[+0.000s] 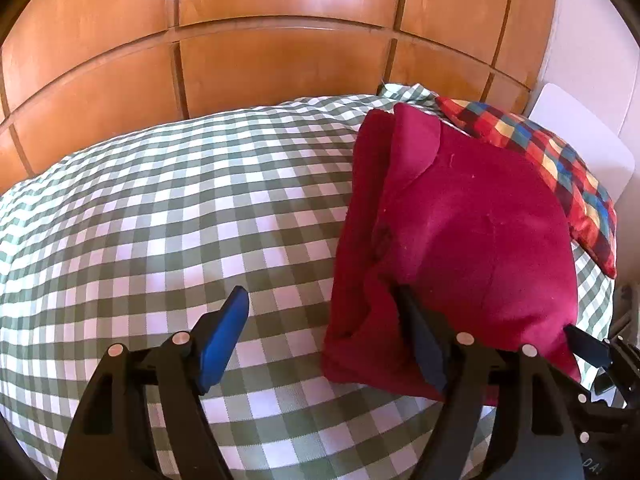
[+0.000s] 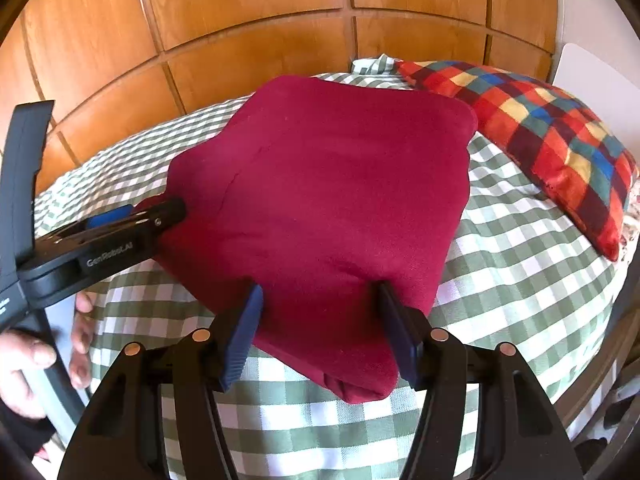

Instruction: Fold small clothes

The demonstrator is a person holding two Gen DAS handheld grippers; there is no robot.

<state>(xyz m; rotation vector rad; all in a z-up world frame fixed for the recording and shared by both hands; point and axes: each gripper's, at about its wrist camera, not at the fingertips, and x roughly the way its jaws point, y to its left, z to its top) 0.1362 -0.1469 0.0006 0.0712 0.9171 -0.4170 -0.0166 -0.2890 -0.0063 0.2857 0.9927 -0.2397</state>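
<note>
Folding here means finishing a neat packet, and the cloth [image 2: 332, 216], a dark red garment already doubled into a thick pad, lies on the bed [image 2: 520, 264] with its far corner just beside the plaid pillow [image 2: 552, 152].

At the cloth's left edge, the left tongs [image 1: 324, 332] stand wide apart; one finger is buried in the layered fold there, the other hangs over bare checked cover. From the right wrist view their tip [image 2: 168, 212] touches the cloth's left side. My judgement is that they are tidying or tucking that edge, not gripping it. To do it well, slide the buried finger along the crease without lifting, so the layers stay stacked.

At the cloth's near corner, the right tongs [image 2: 320, 332] are also apart, a finger on either side of the hanging corner, both touching or nearly touching the fabric but not pinching it. If the next fold takes this corner toward the pillow, close on all layers together, lift low, and lay the corner square on the far edge. Grabbing only the top layer would likely pull the pad open.
</note>
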